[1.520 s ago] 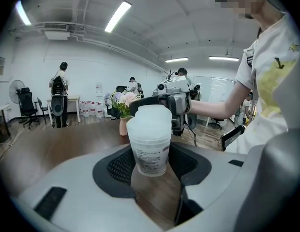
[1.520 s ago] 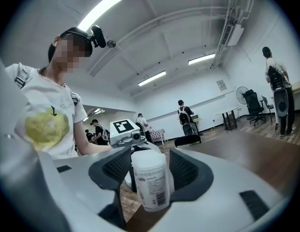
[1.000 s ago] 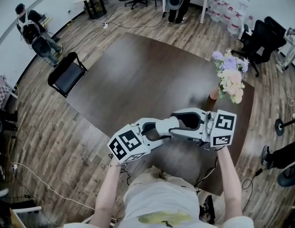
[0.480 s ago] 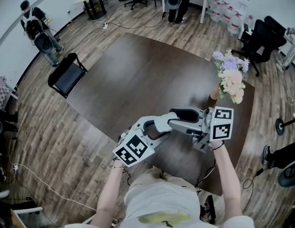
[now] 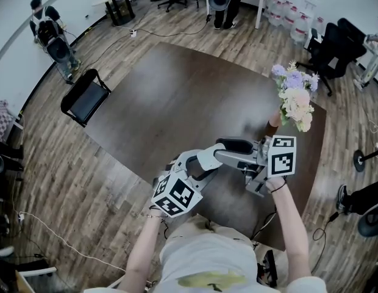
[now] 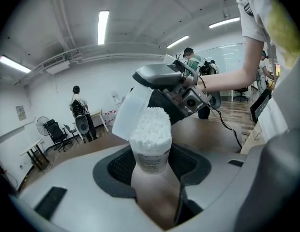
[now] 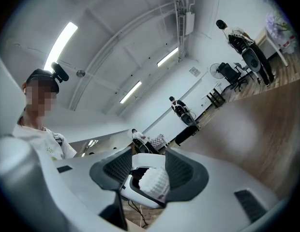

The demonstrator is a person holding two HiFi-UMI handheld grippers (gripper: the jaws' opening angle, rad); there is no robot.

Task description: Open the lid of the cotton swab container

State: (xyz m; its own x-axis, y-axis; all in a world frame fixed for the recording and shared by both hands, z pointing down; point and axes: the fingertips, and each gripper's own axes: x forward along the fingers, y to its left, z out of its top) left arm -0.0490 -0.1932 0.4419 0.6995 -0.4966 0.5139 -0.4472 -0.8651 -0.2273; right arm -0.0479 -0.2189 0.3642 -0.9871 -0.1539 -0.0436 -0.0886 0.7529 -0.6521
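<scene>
Nearly done: right gripper point(image 7: 149, 175) pinches the lid point(image 6: 128, 111) open; left gripper point(image 6: 151, 166) clamps the cotton swab container point(image 6: 150, 151).

In the left gripper view, the bottom of the cotton swab container point(image 6: 151, 151) sinks out of sight between the jaws of the left gripper point(image 6: 152, 170). The print on its label is too small to read. In the head view it is hidden near the middle, where the left gripper meets the right gripper point(image 5: 224, 146). In the right gripper view only its top and lid point(image 7: 142, 161) show. A person's legs point(image 5: 366, 201) are cut off at the head view's right edge.
</scene>
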